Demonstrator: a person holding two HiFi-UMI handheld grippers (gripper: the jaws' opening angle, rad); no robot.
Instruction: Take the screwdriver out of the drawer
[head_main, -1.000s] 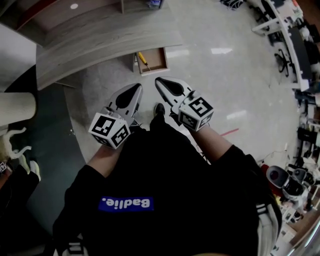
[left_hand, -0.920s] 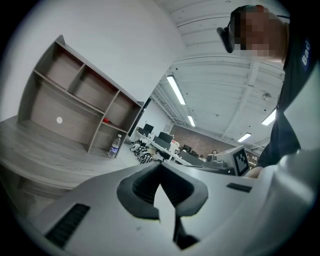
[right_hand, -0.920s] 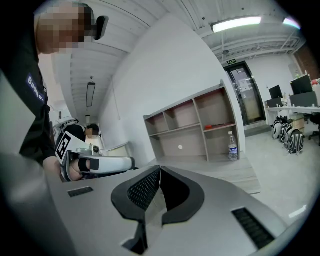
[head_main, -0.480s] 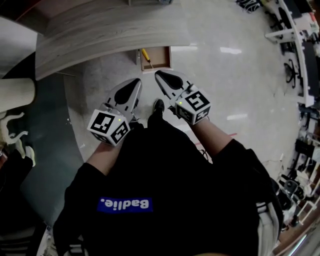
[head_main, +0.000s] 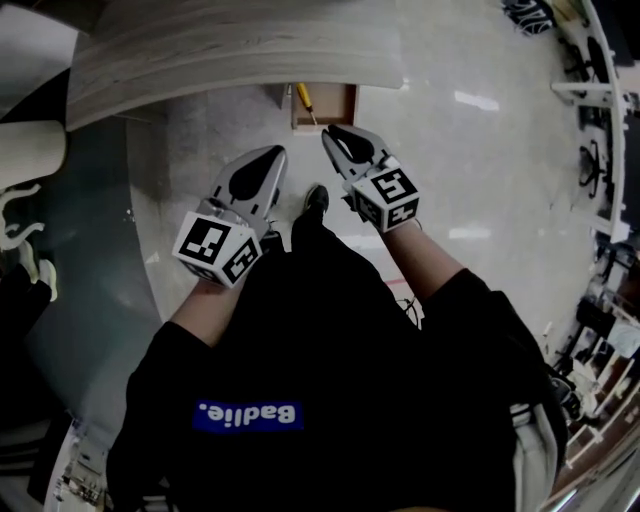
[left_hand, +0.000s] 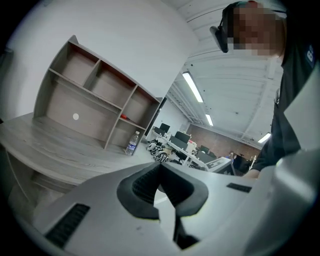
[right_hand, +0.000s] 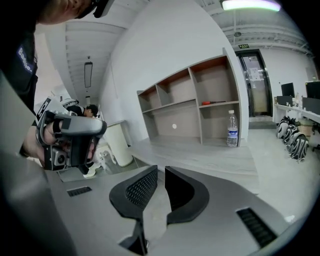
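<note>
Right tool (head_main: 336, 135), empty, jaws narrowly apart and opening, hangs just short of the yellow-handled screwdriver (head_main: 304, 97) in the open drawer (head_main: 337, 101); it should widen, then straddle the handle squarely; left tool (head_main: 272, 158) closed, empty.

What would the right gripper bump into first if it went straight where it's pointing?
Probably the open drawer under the desk, where the screwdriver lies, though depth is unclear. The right gripper is opening its jaws, with nothing between them.

Glossy pale floor (head_main: 480, 170), curved grey wood desk (head_main: 230, 45)
</note>
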